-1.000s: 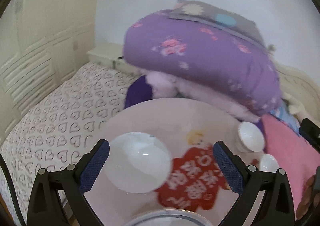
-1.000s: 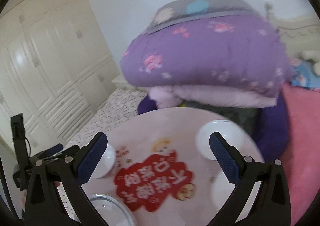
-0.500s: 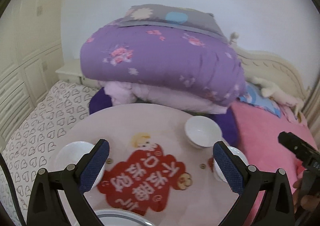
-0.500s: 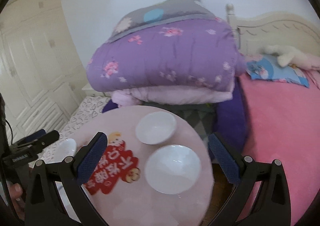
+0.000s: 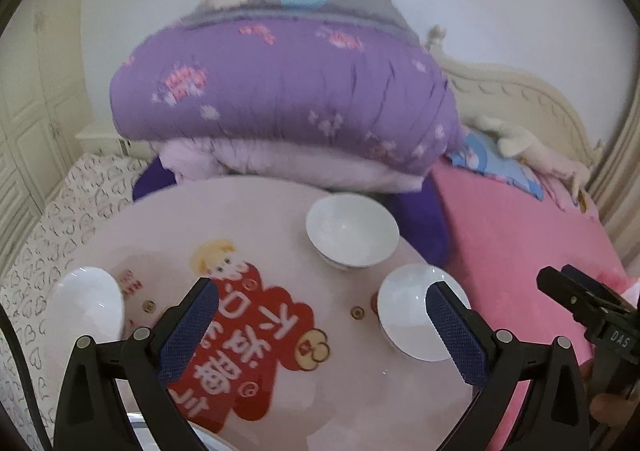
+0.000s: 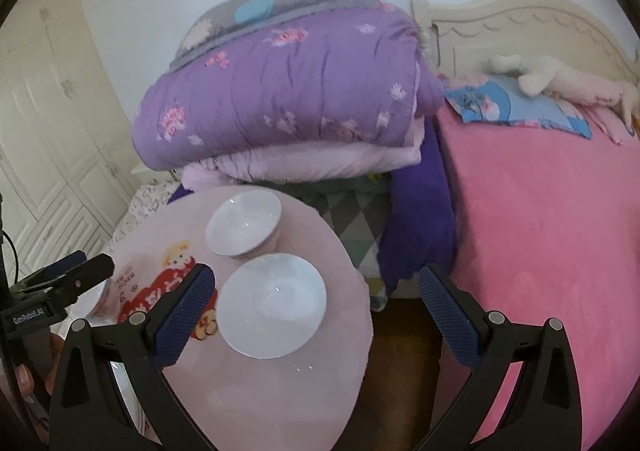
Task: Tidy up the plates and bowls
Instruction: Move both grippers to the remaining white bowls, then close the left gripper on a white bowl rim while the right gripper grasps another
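Observation:
A round pink table with a red decal holds white dishes. In the left wrist view one white bowl sits at the far right, a second bowl nearer the right edge, and a shallow white dish at the left edge. My left gripper hovers open over the decal, holding nothing. The right wrist view shows the far bowl and the near bowl side by side. My right gripper is open and empty above the table's right edge, with the near bowl just inside its left finger.
A folded purple quilt pile rises right behind the table. A bed with a pink blanket lies to the right, across a narrow strip of dark floor. Heart-patterned bedding and white wardrobe doors lie to the left.
Both wrist views have swung to the right, so the left dish slid toward the frame edge and the two right bowls came into view. Both grippers stayed open.

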